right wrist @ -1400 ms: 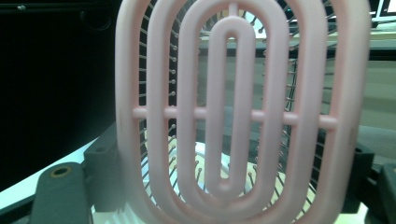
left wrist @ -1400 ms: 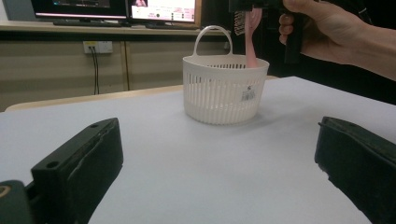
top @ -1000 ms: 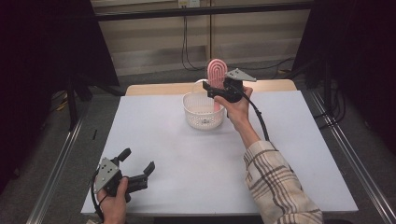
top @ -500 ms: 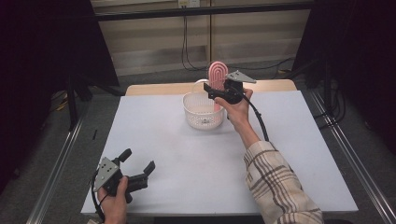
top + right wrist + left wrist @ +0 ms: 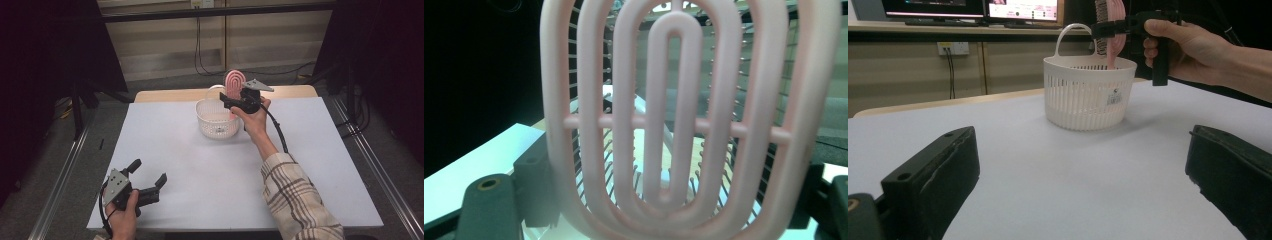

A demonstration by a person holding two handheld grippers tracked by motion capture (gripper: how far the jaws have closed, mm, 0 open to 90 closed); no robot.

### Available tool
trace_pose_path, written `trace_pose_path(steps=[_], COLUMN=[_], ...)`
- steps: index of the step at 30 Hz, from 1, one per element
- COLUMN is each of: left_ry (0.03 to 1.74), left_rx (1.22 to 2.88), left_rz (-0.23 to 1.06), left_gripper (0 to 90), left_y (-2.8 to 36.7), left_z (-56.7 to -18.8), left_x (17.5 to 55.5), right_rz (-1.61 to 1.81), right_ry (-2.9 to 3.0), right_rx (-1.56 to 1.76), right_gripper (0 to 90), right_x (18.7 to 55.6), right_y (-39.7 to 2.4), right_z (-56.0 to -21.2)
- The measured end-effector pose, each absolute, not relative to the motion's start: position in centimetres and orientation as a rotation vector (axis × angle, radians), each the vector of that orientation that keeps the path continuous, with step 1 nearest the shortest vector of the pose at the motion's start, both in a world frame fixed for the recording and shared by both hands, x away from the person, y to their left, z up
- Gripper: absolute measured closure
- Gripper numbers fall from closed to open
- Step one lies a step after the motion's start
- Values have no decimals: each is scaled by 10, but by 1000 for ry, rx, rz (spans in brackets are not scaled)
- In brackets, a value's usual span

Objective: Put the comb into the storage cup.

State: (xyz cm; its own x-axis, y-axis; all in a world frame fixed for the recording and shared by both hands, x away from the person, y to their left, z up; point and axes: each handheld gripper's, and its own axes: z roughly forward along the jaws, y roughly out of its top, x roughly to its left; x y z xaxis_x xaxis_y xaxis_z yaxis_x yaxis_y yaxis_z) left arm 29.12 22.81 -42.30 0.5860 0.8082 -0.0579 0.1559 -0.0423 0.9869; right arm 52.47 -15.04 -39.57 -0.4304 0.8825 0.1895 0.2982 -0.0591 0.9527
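A pink vented hairbrush [image 5: 234, 82] stands upright, its lower end down inside a white slatted basket [image 5: 215, 127] at the far middle of the table. My right gripper [image 5: 227, 100] is shut on the brush from the right, just above the basket's rim. In the right gripper view the brush head [image 5: 674, 125] stands close up between the jaws. The left gripper view has the basket [image 5: 1083, 95] and the clamped brush [image 5: 1111, 35] far ahead. My left gripper [image 5: 148, 171] rests open at the near left corner, with nothing between its jaws.
The white table top [image 5: 300, 150] lies bare between the basket and my left hand. The basket's looped handle [image 5: 216, 90] stands up at its far side. Dark stands and cables flank the table; a wooden edge [image 5: 170, 95] runs along the back.
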Motion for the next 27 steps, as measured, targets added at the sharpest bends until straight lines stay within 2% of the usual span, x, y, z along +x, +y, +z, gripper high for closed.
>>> trace_pose_path(steps=[27], left_ry=[845], left_rx=[1543], left_rz=[638], left_gripper=[11], left_y=[228], left_z=[-423], left_x=[291], right_rz=[1517], right_ry=[1723], right_rx=[1329], right_gripper=[183], right_x=[536], right_y=[-161], right_z=[-395])
